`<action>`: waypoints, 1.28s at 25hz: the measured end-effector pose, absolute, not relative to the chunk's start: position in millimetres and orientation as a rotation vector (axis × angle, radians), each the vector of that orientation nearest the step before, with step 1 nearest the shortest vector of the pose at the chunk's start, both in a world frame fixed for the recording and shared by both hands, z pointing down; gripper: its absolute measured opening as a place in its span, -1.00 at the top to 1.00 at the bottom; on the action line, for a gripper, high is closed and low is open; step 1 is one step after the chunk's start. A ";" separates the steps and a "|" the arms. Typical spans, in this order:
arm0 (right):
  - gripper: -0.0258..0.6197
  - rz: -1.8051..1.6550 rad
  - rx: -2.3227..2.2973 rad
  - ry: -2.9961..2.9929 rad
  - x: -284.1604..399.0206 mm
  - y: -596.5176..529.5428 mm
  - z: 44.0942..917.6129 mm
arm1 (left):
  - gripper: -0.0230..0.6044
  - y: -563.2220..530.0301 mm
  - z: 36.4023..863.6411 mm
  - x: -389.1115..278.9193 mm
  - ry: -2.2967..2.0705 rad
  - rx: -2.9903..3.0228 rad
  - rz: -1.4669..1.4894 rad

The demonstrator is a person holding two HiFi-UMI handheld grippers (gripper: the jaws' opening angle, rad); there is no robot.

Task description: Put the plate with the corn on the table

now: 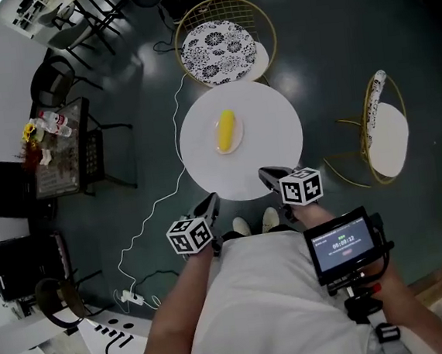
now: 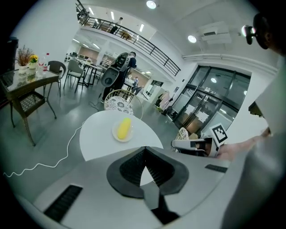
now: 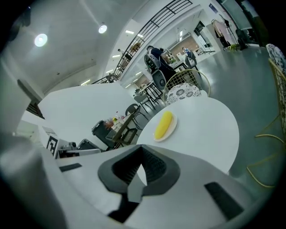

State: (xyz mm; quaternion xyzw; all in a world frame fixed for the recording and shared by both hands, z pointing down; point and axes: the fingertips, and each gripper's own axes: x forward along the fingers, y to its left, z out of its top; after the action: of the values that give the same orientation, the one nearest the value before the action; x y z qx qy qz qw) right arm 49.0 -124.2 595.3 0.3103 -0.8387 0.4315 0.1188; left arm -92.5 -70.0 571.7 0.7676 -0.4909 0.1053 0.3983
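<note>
A small white plate (image 1: 239, 142) with a yellow corn cob (image 1: 226, 130) rests on the round white table (image 1: 272, 140), a little left of its centre. The plate (image 2: 117, 137) and corn (image 2: 124, 128) show in the left gripper view, and the plate (image 3: 173, 125) and corn (image 3: 163, 125) in the right gripper view. My left gripper (image 1: 211, 203) hangs off the table's near edge, shut and empty, its jaw tips touching (image 2: 144, 151). Over the near rim, my right gripper (image 1: 267, 176) is also shut with nothing in it (image 3: 142, 150). Both stay well short of the plate.
A gold wire chair with a patterned cushion (image 1: 220, 49) stands just beyond the table. Another gold chair (image 1: 384, 128) is at the right. A dark side table with bottles and flowers (image 1: 60, 149) is at the left. A white cable (image 1: 156, 214) trails over the floor.
</note>
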 end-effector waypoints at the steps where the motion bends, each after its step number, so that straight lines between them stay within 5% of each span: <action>1: 0.90 1.256 0.909 -2.460 49.7 -124.2 593.2 | 0.90 -68.4 571.9 -92.2 -1.238 1.949 0.262; 32: 0.90 1.118 0.999 -2.557 -3.3 23.9 523.4 | 0.91 45.4 521.2 -130.5 -1.093 2.220 0.179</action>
State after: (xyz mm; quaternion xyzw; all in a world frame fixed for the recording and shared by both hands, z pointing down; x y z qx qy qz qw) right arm -3.3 23.9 523.4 0.3356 -0.8593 0.3756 0.0888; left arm -130.5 45.4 521.2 0.8464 -0.4169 0.0683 0.3243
